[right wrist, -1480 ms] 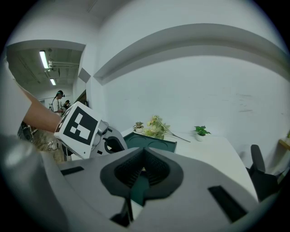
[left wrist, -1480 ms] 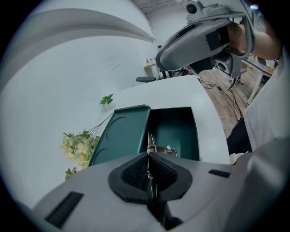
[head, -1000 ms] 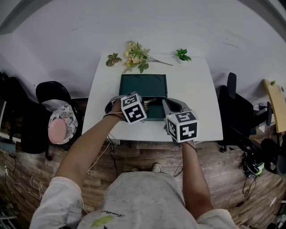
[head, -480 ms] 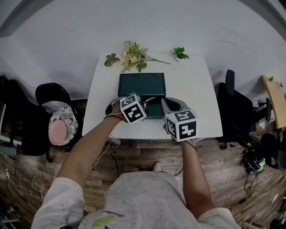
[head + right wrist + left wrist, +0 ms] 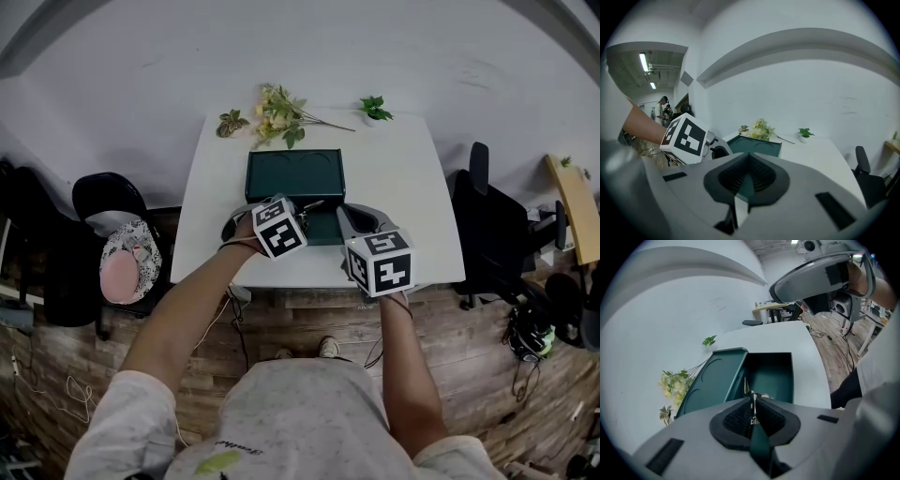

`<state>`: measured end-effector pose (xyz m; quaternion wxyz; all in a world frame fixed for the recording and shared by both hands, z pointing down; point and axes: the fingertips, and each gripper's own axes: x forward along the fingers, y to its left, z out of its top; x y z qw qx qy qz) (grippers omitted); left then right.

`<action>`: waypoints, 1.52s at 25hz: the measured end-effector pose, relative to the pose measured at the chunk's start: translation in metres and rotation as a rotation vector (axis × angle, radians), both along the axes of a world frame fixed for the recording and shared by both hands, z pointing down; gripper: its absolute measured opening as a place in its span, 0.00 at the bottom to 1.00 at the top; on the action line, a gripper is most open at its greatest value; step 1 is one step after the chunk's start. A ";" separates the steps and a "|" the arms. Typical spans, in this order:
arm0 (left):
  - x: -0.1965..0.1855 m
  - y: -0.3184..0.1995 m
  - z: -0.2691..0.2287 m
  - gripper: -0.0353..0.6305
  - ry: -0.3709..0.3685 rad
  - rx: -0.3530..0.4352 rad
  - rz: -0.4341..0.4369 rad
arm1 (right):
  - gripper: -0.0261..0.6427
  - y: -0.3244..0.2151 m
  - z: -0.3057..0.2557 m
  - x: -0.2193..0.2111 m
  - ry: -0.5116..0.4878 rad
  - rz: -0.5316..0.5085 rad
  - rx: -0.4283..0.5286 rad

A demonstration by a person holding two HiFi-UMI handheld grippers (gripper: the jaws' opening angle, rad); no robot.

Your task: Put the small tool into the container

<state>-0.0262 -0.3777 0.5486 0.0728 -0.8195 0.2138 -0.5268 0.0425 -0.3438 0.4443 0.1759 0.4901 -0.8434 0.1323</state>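
A dark green box lies open on the white table, with its lid flat behind it. My left gripper hovers over the box's near left part, shut on a small thin silver tool. In the left gripper view the tool stands clamped between the black pads, above the box's hollow and beside the lid. My right gripper sits at the box's near right corner, its jaws together with nothing held. The right gripper view shows that gripper facing the lid.
Yellow flowers, a leaf sprig and a small potted plant line the table's far edge. A chair with a pink cushion stands left, and a black chair right. The left gripper's marker cube shows in the right gripper view.
Both grippers keep their places at the box's near edge, the left still shut on the tool. The head view has only shifted slightly.
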 end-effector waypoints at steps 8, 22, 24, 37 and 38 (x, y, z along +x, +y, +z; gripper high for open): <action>-0.001 0.006 0.007 0.12 -0.017 -0.008 0.006 | 0.05 0.008 0.000 0.004 -0.001 0.011 0.000; -0.001 0.011 0.015 0.14 -0.037 -0.009 0.010 | 0.05 0.018 0.005 0.013 -0.002 0.028 -0.011; -0.001 0.012 0.016 0.14 -0.035 -0.007 0.009 | 0.05 0.019 0.006 0.013 -0.001 0.029 -0.013; 0.000 0.014 0.014 0.14 -0.035 0.008 0.014 | 0.05 0.019 0.006 0.013 -0.009 0.025 -0.011; -0.001 0.014 0.013 0.14 -0.034 0.009 0.015 | 0.05 0.019 0.006 0.013 -0.010 0.025 -0.012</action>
